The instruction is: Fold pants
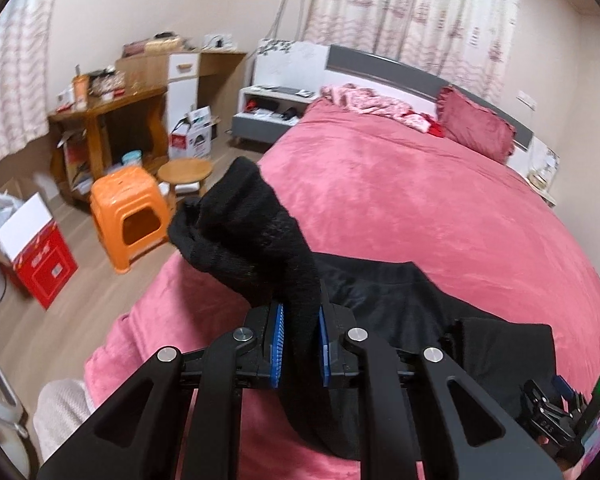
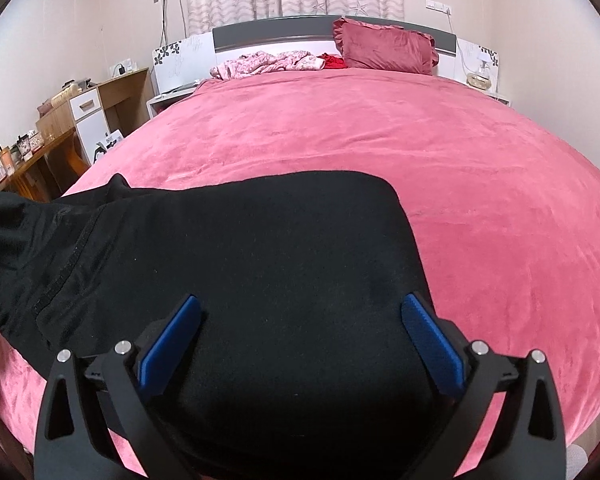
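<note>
The black pants (image 2: 260, 248) lie on the pink bed cover (image 2: 380, 132) near the front edge. My left gripper (image 1: 300, 312) is shut on a bunched black end of the pants (image 1: 248, 232), which sticks up above the jaws. The rest of the pants (image 1: 400, 300) trails right across the bed. My right gripper (image 2: 300, 304) is open, its blue pads (image 2: 172, 344) spread wide over the flat right part of the pants. The right gripper's body shows at the lower right of the left wrist view (image 1: 560, 420).
A dark pink pillow (image 2: 388, 52) and crumpled pink clothes (image 2: 268, 62) lie by the headboard. Left of the bed stand an orange plastic stool (image 1: 128, 212), a round wooden stool (image 1: 184, 172), a wooden desk (image 1: 108, 120), boxes (image 1: 36, 248) and a nightstand (image 1: 268, 112).
</note>
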